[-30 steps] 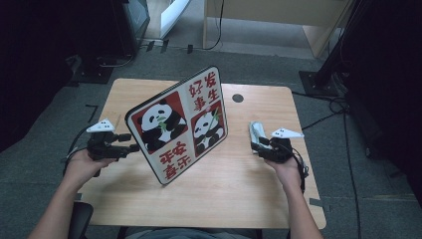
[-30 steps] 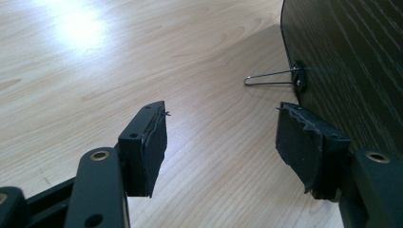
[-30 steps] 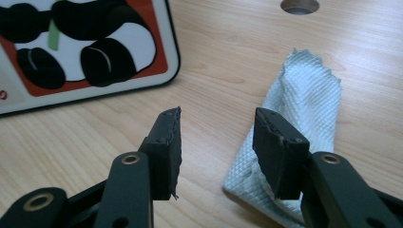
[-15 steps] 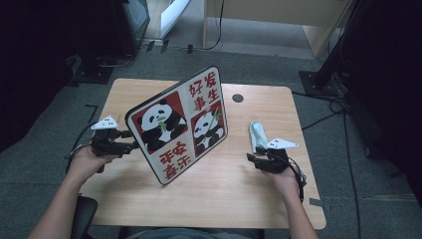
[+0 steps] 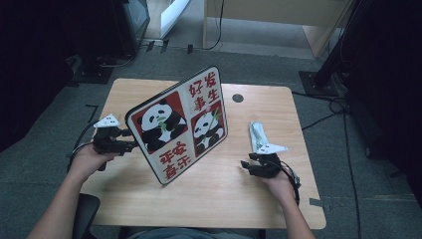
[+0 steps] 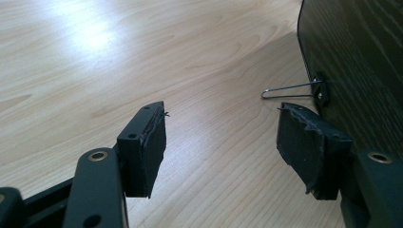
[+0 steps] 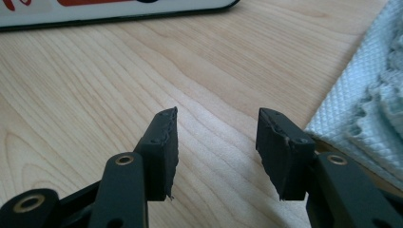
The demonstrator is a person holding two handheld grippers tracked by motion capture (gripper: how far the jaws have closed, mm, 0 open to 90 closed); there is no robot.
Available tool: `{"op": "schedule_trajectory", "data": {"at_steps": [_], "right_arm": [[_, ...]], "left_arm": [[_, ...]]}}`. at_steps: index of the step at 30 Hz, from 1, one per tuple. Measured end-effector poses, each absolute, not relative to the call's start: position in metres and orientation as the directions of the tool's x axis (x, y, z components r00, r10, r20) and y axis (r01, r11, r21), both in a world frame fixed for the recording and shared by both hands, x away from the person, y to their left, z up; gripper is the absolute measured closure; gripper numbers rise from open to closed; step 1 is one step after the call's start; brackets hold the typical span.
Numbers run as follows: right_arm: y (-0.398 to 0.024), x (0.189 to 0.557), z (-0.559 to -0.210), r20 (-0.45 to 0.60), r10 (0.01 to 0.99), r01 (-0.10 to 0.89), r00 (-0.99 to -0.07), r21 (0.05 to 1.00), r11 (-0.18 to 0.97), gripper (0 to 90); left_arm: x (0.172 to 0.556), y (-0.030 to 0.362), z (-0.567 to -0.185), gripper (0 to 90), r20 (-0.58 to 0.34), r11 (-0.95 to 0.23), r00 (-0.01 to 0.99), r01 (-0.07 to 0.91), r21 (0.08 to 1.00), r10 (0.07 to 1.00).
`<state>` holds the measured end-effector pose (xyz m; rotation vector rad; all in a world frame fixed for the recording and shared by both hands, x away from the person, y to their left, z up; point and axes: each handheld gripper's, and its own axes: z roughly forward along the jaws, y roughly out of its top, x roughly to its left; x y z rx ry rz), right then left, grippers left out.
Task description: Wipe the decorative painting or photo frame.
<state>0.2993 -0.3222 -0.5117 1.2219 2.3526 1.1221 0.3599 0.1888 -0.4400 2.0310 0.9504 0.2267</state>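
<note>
Bare table (image 5: 219, 199) beside panda board (image 5: 181, 124)

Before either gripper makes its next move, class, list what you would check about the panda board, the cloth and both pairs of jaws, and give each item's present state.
1. Left gripper jaws open with nothing between them: ok.
2. Right gripper jaws open over bare wood, nothing between them: ok.
3. Panda board standing tilted on the table: ok.
4. Wire stand at the board's back resting on the wood: cannot tell whether it holds firmly.
5. Pale blue cloth lying beside the right gripper, not between its jaws: ok.
6. Left gripper clear of the board's back: cannot tell, one jaw sits very close to it.
</note>
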Motion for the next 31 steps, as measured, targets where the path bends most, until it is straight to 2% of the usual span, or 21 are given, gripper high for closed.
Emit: {"op": "schedule_trajectory", "data": {"at_steps": [6, 9, 14, 18, 22, 31], "right_arm": [[-0.318, 0.3, -0.517, 0.102, 0.79, 0.585, -0.605, 0.729, 0.354, 47.5], [-0.317, 0.3, -0.52, 0.11, 0.784, 0.573, -0.612, 0.745, 0.343, 40.8], [-0.31, 0.297, -0.523, 0.03, 0.762, 0.512, -0.647, 0.757, 0.406, 31.6], [-0.308, 0.299, -0.524, 0.026, 0.749, 0.508, -0.662, 0.751, 0.422, 25.4], [-0.305, 0.299, -0.524, 0.026, 0.729, 0.505, -0.684, 0.738, 0.448, 15.0], [-0.304, 0.299, -0.524, 0.026, 0.726, 0.507, -0.687, 0.733, 0.453, 13.0]], "left_arm": [[0.36, 0.188, -0.441, 33.4, -0.174, -0.349, 0.696, 0.541, 0.765, 0.697], [0.359, 0.188, -0.44, 33.3, -0.167, -0.352, 0.696, 0.537, 0.767, 0.698], [0.358, 0.188, -0.439, 33.1, -0.166, -0.345, 0.695, 0.531, 0.774, 0.699], [0.357, 0.189, -0.439, 33.0, -0.161, -0.349, 0.699, 0.526, 0.775, 0.696], [0.356, 0.188, -0.438, 33.0, -0.153, -0.356, 0.702, 0.522, 0.775, 0.695], [0.355, 0.187, -0.439, 31.2, -0.15, -0.367, 0.722, 0.506, 0.78, 0.676]]}}
